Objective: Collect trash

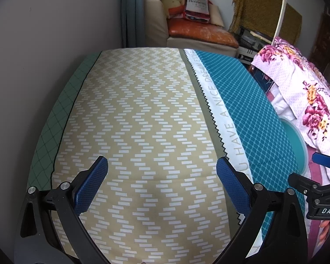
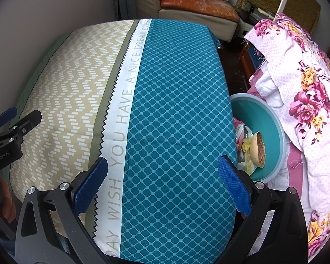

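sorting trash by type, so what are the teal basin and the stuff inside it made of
Teal basin: looks like smooth moulded plastic, with an even colour and a pale rim. Inside it, the round tan piece looks like food scrap or husk, not clear which. The yellow-white wrappers look like thin crinkled plastic film.

left gripper [image 1: 161,167] wide open, nothing between the blue pads [image 1: 94,181], fingers pointing forward and level. right gripper [image 2: 162,167] same: jaws spread wide, empty. the two sit side by side, each visible at the edge of the other's view. person's hand [image 2: 2,206] wraps the left gripper's handle.
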Available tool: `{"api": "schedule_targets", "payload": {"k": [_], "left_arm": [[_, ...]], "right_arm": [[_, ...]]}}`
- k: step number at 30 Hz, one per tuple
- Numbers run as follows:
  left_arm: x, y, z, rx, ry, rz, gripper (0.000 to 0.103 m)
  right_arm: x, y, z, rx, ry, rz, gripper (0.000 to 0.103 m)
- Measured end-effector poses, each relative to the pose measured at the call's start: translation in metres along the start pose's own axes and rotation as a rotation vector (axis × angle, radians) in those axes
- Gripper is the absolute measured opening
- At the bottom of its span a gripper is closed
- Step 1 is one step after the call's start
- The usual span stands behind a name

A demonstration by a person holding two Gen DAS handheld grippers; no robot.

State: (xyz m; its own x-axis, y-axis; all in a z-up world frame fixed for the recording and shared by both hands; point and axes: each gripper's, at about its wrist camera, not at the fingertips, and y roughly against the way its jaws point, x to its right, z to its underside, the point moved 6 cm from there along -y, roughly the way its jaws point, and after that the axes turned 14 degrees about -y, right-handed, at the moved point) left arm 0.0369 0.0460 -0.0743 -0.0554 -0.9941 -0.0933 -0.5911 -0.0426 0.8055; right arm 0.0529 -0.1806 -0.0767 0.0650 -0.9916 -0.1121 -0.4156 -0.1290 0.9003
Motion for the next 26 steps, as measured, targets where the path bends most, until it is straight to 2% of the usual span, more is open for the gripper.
{"api": "schedule_targets", "payload": {"k": [14, 21, 26], "left_arm": [[0.0017, -0.0016, 0.0017, 0.011, 0.001, 0.014, 0.099], [0.0023, 0.0002, 0.0031, 0.002, -0.012, -0.023, 0.099], [0.0000, -0.0007, 0.0063, -0.010, 0.008, -0.023, 0.099]], "right_arm": [[0.0016, -0.0046, 0.0022, -0.008, -0.004, -0.007, 0.096], [0.0004, -0.0063, 0.0026, -0.009, -0.003, -0.007, 0.096], [0.0004, -0.0067, 0.0029, -0.010, -0.003, -0.005, 0.096]]}}
